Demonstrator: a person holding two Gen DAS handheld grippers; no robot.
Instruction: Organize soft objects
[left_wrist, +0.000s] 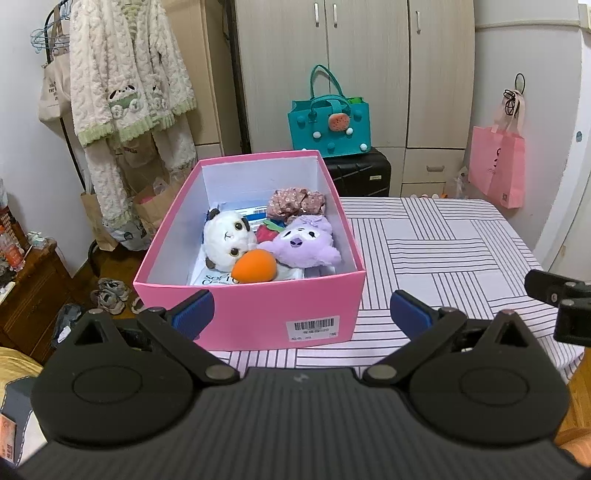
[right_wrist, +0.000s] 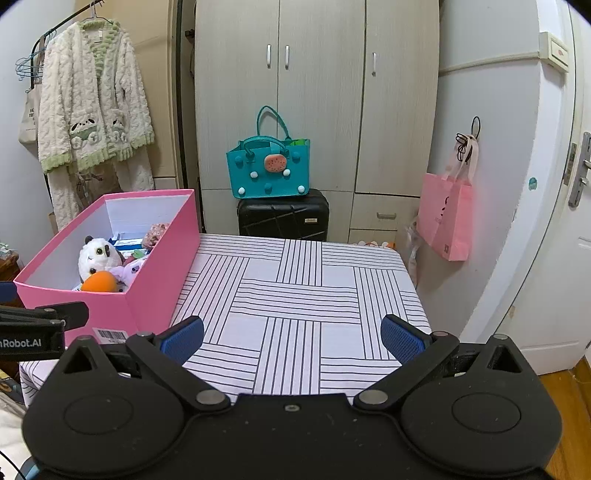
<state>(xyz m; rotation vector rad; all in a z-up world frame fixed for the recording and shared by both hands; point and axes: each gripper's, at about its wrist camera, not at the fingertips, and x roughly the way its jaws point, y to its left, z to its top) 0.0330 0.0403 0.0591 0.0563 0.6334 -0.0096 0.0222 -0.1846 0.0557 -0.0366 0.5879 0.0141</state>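
Striped tabletop (right_wrist: 295, 295) carries a pink box (left_wrist: 258, 310) containing panda plush (left_wrist: 225, 240), purple plush (left_wrist: 306, 243) and orange sponge (left_wrist: 255, 271). All judged light, compressible; grip mid-body. Left claw (left_wrist: 301, 312) and right claw (right_wrist: 291, 336) both spread wide, empty.

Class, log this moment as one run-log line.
left gripper: open, empty | right gripper: open, empty | pink box: holds plush toys | tablecloth: bare

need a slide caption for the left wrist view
Open left gripper faces a pink box holding a panda plush, purple plush and orange toy.
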